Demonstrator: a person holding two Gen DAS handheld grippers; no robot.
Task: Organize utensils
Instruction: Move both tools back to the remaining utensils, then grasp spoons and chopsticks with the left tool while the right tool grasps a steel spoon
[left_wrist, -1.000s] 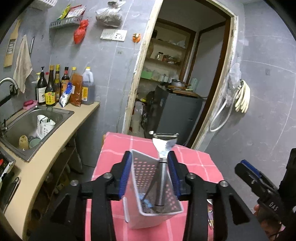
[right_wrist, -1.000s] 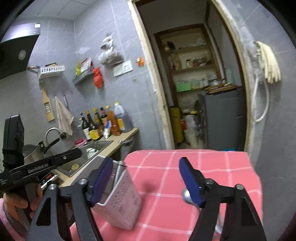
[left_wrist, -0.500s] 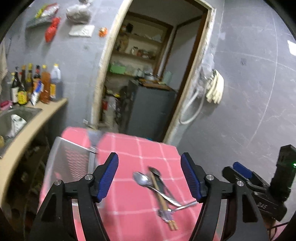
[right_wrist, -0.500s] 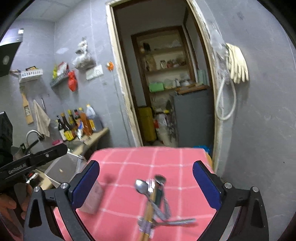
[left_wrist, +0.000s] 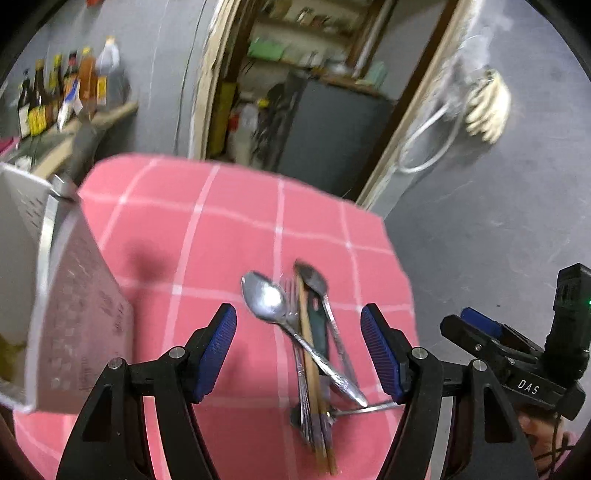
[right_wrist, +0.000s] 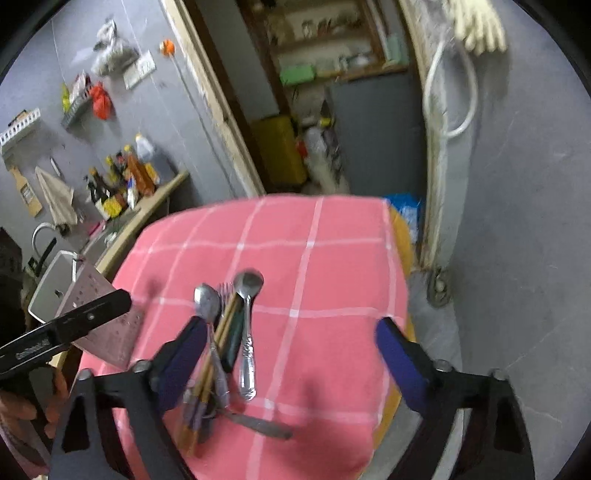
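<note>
Hovering over pink checked tablecloth (left_wrist: 229, 229), left gripper (left_wrist: 299, 343) jaws apart above utensil pile (left_wrist: 310, 350), right gripper (right_wrist: 291, 354) jaws apart and just narrowing with nothing between them, perforated holder (left_wrist: 77, 306) at left.

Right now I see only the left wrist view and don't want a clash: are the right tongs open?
Observer: Yes. The right tongs are open, have just been closing a little, and grip nothing.
Operator: Where is the pile for them?
Observer: The utensil pile lies by their left finger, off centre.
Operator: Anything past the table, at its far right corner?
Observer: There is something blue and crumpled.
</note>
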